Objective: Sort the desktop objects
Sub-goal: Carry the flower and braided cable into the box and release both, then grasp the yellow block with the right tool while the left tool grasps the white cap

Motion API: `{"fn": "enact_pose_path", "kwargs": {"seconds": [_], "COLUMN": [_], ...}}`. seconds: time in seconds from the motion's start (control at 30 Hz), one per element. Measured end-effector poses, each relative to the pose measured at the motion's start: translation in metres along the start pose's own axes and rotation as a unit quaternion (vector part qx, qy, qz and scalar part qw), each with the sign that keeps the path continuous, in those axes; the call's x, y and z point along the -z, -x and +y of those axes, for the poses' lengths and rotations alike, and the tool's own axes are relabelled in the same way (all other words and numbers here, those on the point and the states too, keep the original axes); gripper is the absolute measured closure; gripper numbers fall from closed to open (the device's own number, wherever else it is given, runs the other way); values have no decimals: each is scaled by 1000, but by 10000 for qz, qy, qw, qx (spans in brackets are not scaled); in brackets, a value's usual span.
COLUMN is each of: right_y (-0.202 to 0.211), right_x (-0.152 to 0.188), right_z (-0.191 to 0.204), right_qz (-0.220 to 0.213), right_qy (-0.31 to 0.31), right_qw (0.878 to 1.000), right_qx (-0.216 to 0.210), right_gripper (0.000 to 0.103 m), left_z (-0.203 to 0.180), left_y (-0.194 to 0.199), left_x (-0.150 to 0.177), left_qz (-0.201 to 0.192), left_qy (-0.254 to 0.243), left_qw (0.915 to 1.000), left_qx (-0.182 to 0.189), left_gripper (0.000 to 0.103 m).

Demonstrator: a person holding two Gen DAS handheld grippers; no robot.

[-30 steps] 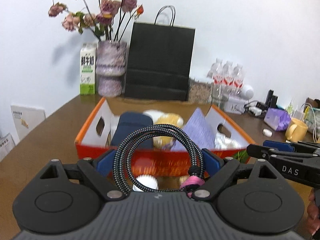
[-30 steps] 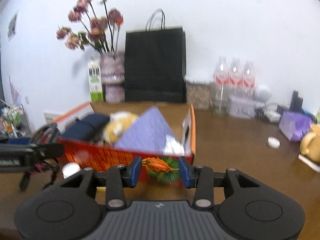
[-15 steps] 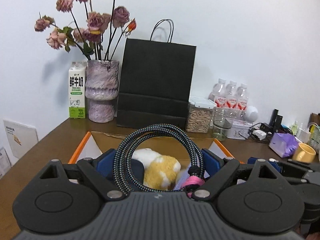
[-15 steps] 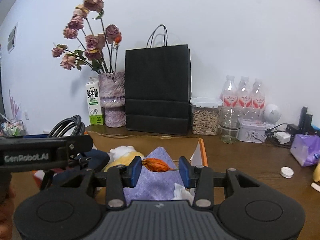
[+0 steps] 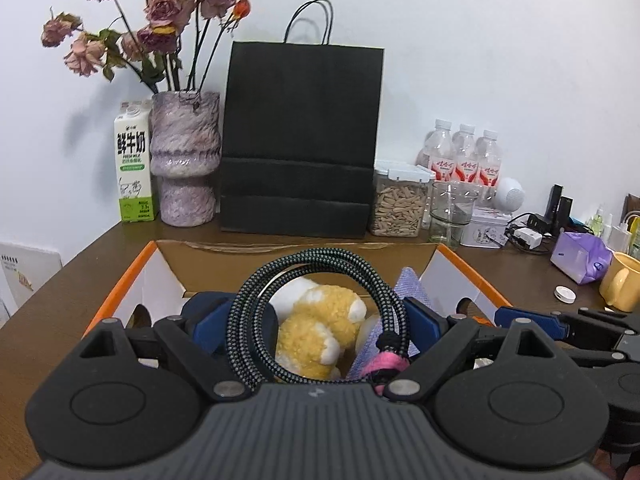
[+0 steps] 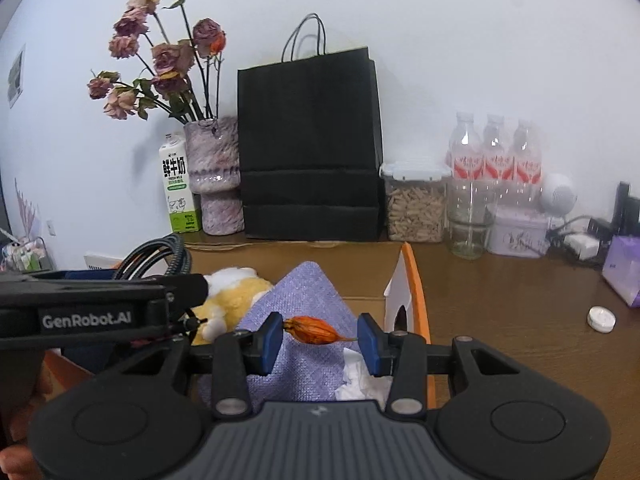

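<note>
the landmark is the orange-rimmed cardboard box on the brown table. above its open top, the left gripper holds a coiled black braided cable tied with a pink band; its 2 blue pads stand wide and press on the coil's left and right sides, so the tongs are clamped on the cable. the coil stands upright over the box's interior.

the right gripper hangs over the right half of the box, near its right wall. its 2 blue pads are partly closed and clamped end to end on a dried orange flower bud, which lies crosswise between them.

inside the box, under the cable, lies a yellow and white plush toy; to its right a lilac woven cloth stands in a peak, with crumpled white paper beside the right wall. a dark blue item sits in the left part of the box, mostly hidden.

behind the box, against the white wall, stand a milk carton, a mottled purple vase of dried roses, a black paper bag, a clear jar of seeds, an empty glass and 3 water bottles. right of the box are a purple pouch, a yellow mug and a small white cap.
</note>
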State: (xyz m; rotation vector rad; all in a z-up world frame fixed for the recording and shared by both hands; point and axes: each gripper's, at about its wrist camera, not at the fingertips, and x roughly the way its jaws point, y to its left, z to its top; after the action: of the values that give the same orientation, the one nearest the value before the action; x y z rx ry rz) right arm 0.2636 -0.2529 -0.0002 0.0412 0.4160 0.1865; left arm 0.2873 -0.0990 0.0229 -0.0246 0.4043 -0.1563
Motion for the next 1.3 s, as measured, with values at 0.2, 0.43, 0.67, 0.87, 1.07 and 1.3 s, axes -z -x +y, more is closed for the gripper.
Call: {"fn": "enact_pose_path", "kwargs": {"seconds": [0.2, 0.43, 0.67, 0.87, 1.07, 1.3], "right_y": [11, 26, 28, 30, 38, 53], "right_x": [4, 2, 2, 7, 16, 29], "right_z": [11, 21, 20, 19, 18, 20], "right_qz": [-335, -578, -559, -550, -606, -663], "right_qy": [317, 578, 500, 490, 478, 507], "right_qw": [9985, 9961, 9964, 9964, 9959, 9948], "right_qx": [290, 332, 387, 431, 462, 582], "right_gripper": [5, 0, 0, 0, 0, 0], "left_z": [1, 5, 3, 3, 8, 18], "left_y": [13, 21, 22, 29, 37, 53], "left_x": [1, -1, 2, 7, 17, 37], "left_qz": [-319, -432, -423, -554, -625, -600], "left_qy": [-11, 46, -14, -18, 14, 73], "left_qw": [9987, 9976, 9976, 9969, 9964, 9966], "left_qx": [-398, -546, -539, -556, -578, -567], "left_gripper": [0, 0, 0, 0, 0, 0]}}
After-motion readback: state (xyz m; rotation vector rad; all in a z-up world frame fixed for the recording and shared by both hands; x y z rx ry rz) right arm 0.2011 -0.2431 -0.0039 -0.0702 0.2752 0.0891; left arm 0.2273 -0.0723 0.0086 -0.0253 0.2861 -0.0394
